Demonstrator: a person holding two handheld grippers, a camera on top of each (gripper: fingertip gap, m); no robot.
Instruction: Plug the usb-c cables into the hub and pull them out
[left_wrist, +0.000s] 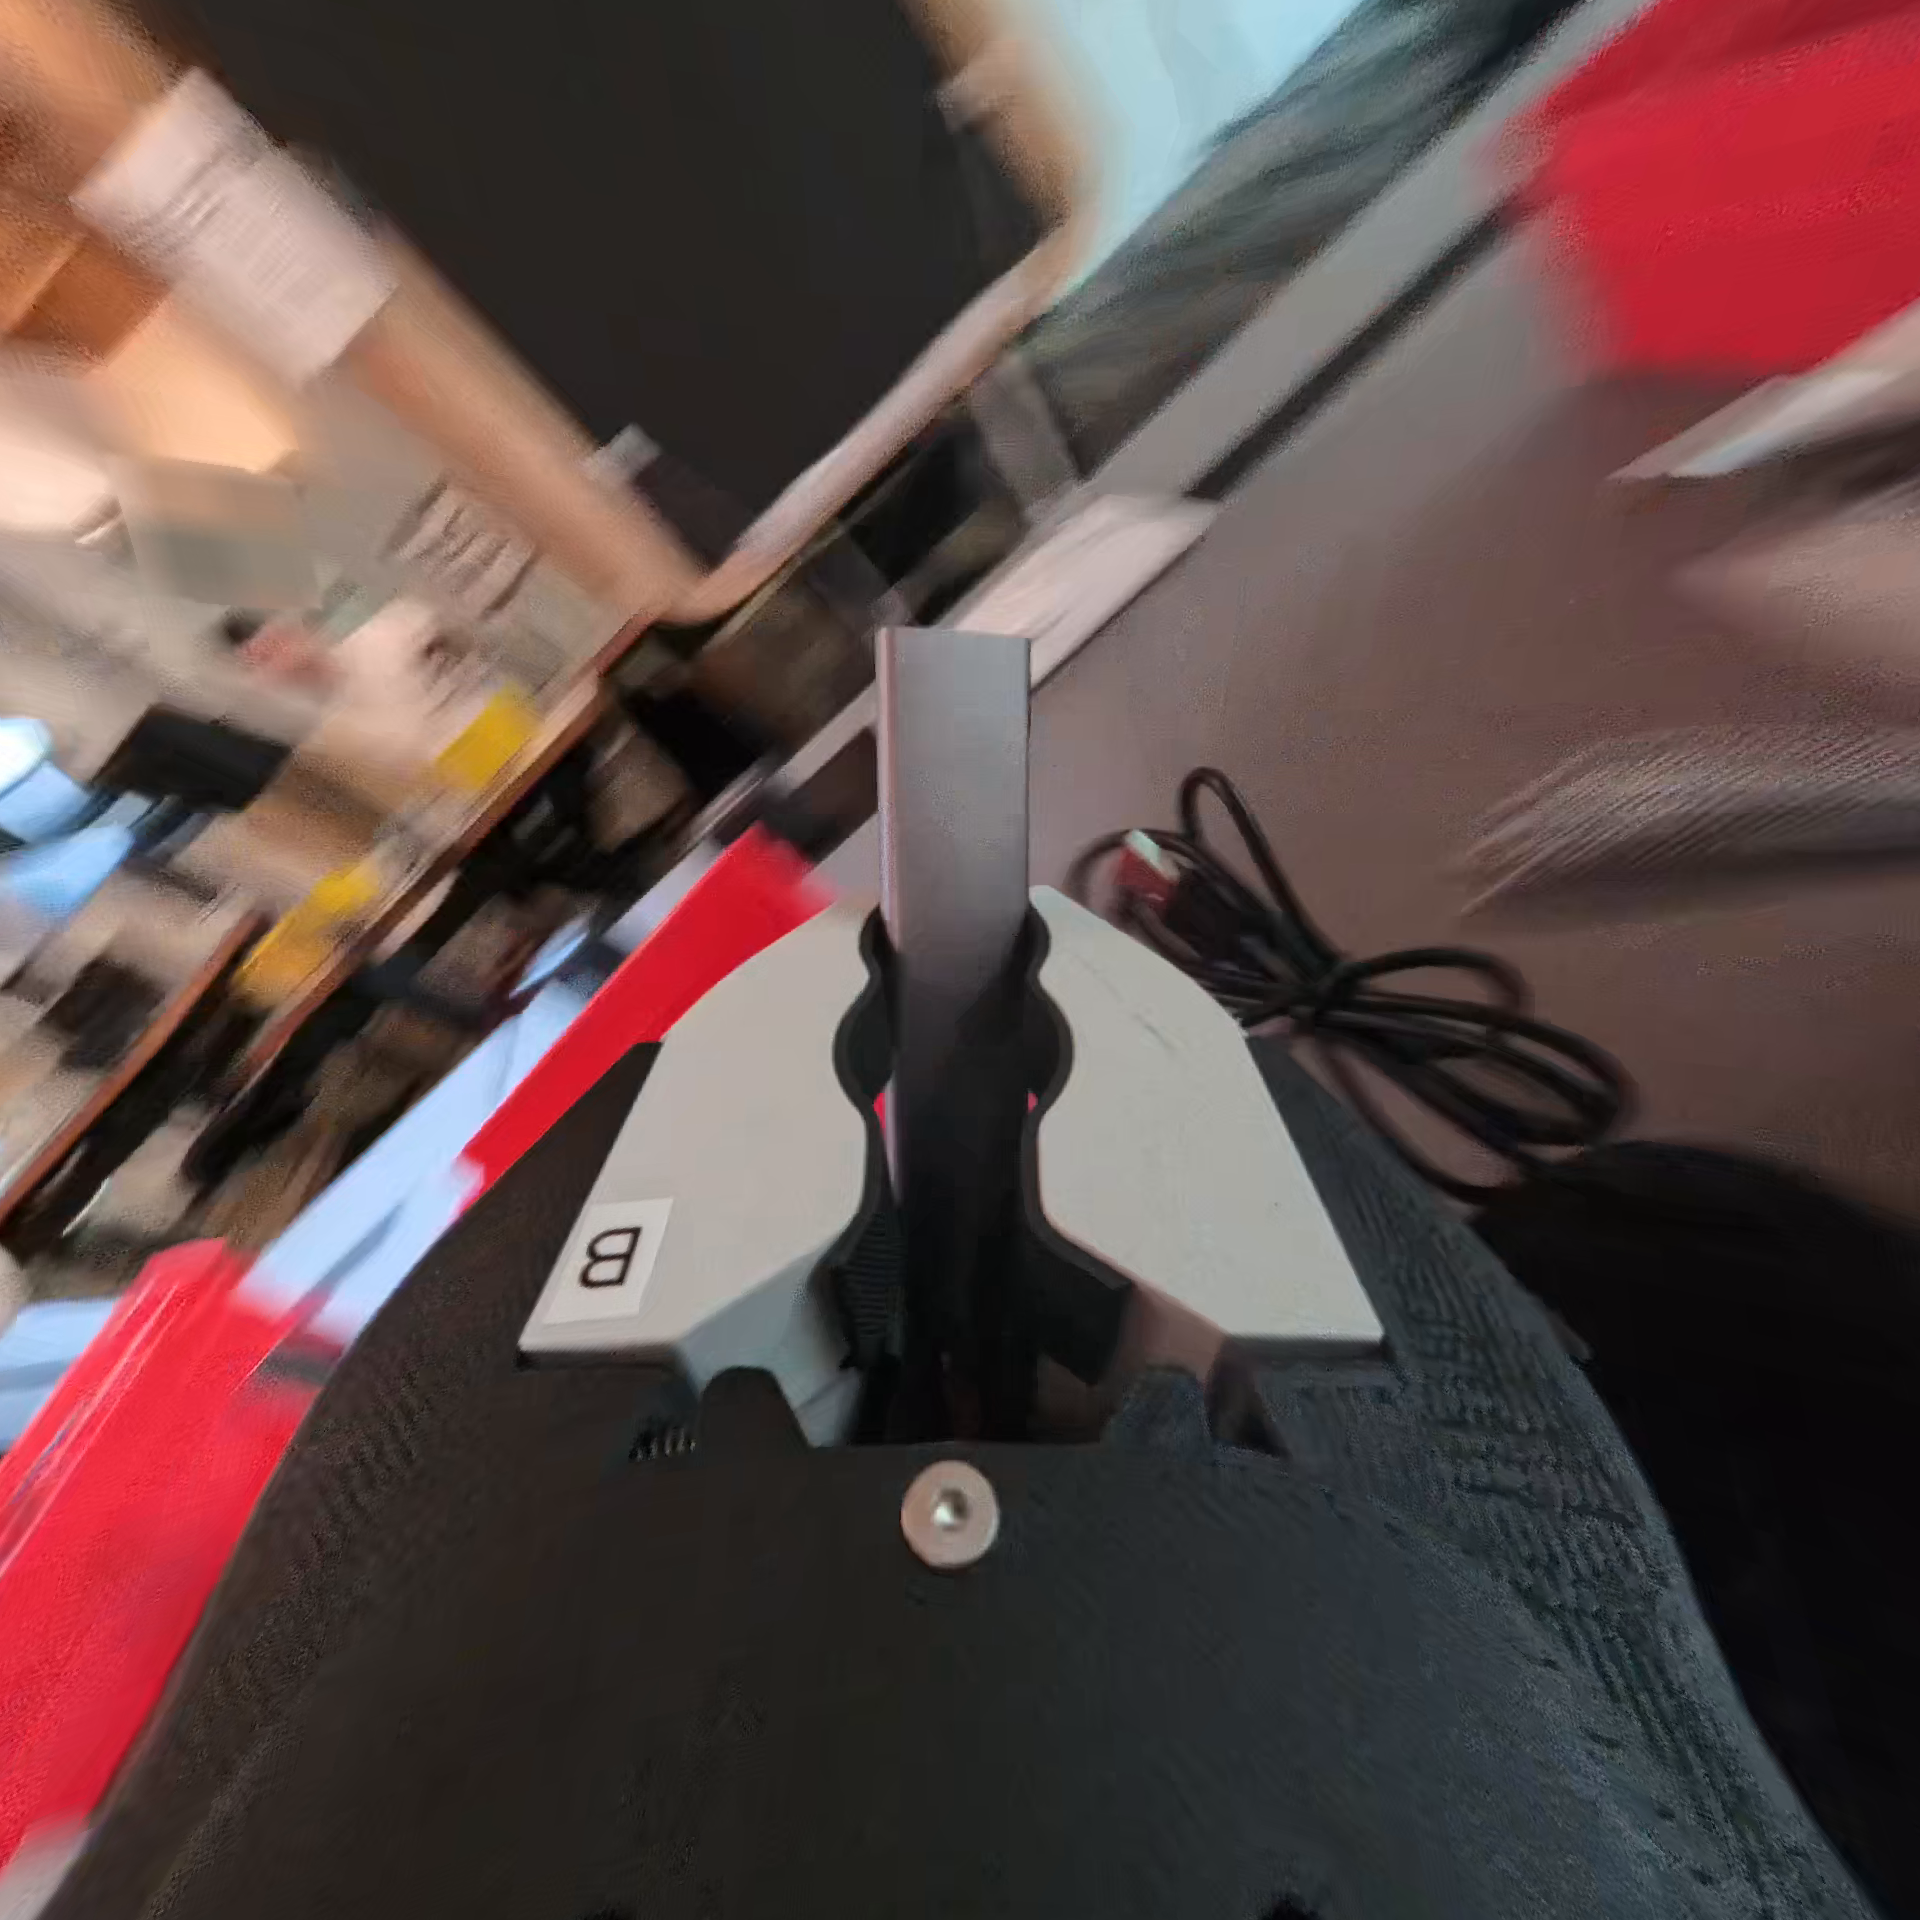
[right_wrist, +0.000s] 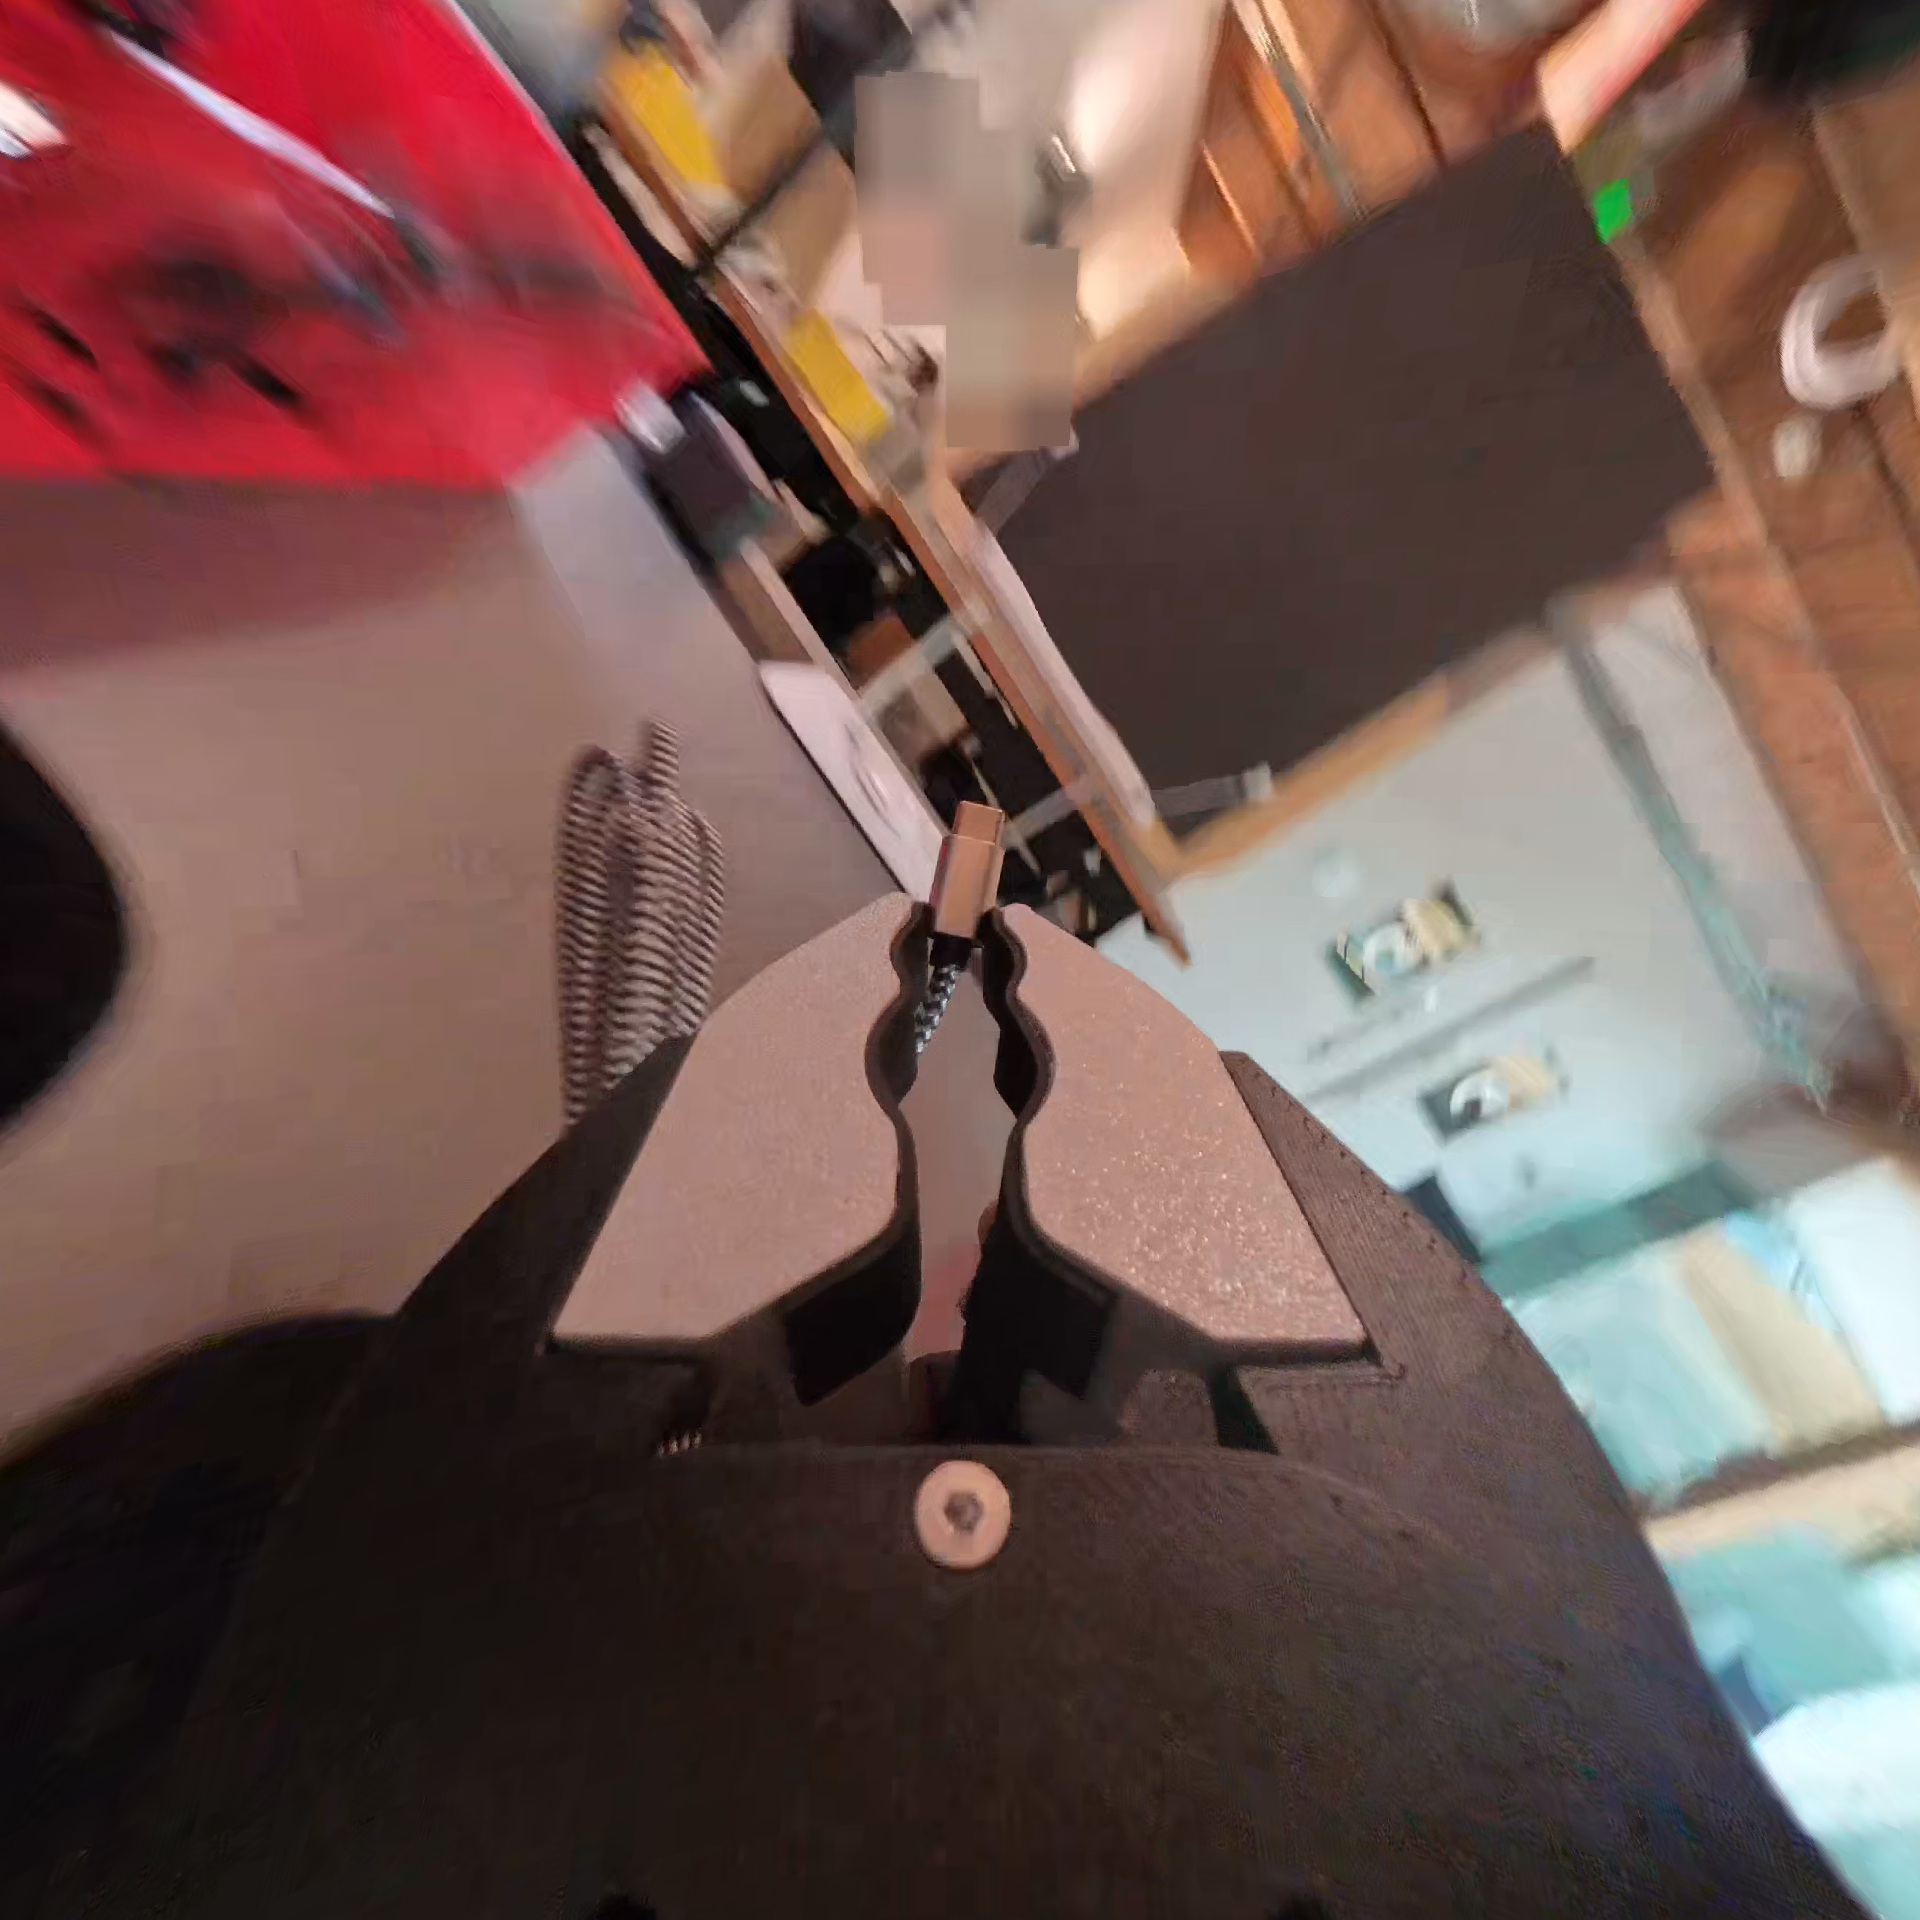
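Note:
In the left wrist view my left gripper (left_wrist: 954, 920) is shut on a flat grey hub (left_wrist: 951, 790), which sticks out forward past the fingertips and is held above the table. A bundled black cable with a red-and-white plug (left_wrist: 1371, 997) lies on the table (left_wrist: 1351, 748) to its right. In the right wrist view my right gripper (right_wrist: 958, 920) is shut on a braided usb-c cable (right_wrist: 935, 1003) just behind its silver plug (right_wrist: 966, 862), which points forward, clear of the fingertips. More of the braided cable (right_wrist: 634, 914) lies blurred on the table at left.
A red box (left_wrist: 644, 997) stands at the table's left in the left wrist view and shows in the right wrist view (right_wrist: 291, 270). A blurred red object (left_wrist: 1745, 177) is at upper right. A white card (right_wrist: 852, 769) lies near the table edge. Shelves and desks lie beyond.

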